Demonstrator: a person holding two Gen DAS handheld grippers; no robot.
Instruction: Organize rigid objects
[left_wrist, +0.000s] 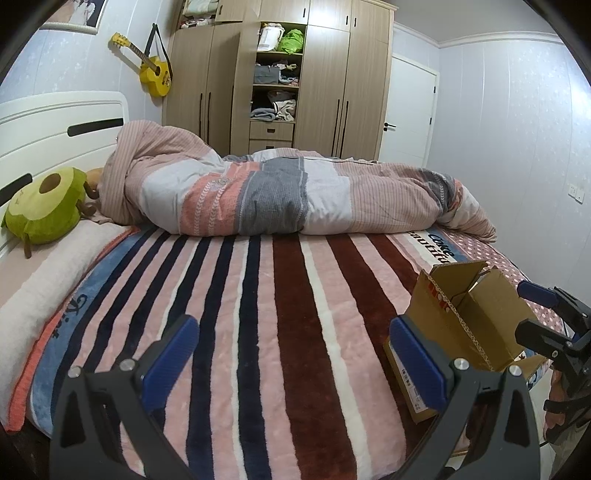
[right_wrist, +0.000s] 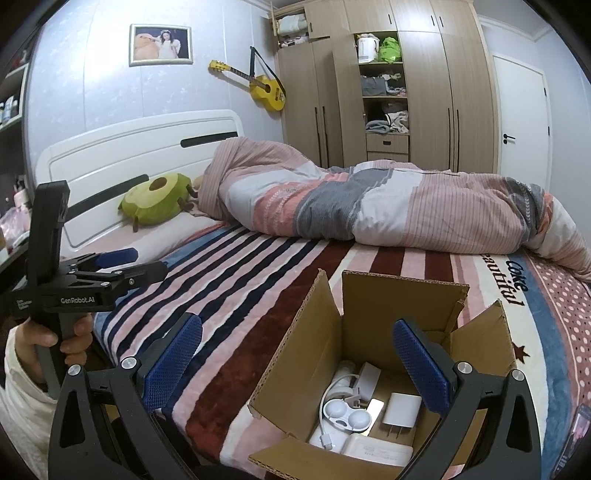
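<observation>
While both tools stand spread wide with nothing between their pads, the white rigid items already lie inside the cardboard box (right_wrist: 369, 332), which sits on the striped blanket (left_wrist: 258, 314) at the near edge of the bed. The right tool (right_wrist: 297, 369) hovers just above the box's open mouth; the left tool (left_wrist: 291, 365) is held over bare blanket to the left of the box, apart from it.

Items seen in the box: a charger plug (right_wrist: 400, 411), a round twin-dome case (right_wrist: 347, 419), a flat white adapter (right_wrist: 376, 451) and a white cable (right_wrist: 327, 413) looped among them.

Risks, as judged:
- The box rests on soft plush near the mattress edge; a push on a flap could tip or slide it off.
- The upright flaps crowd the opening; a descending finger could catch and fold one inward.
- The cable could snag and drag neighbouring pieces out if any item is lifted.
</observation>
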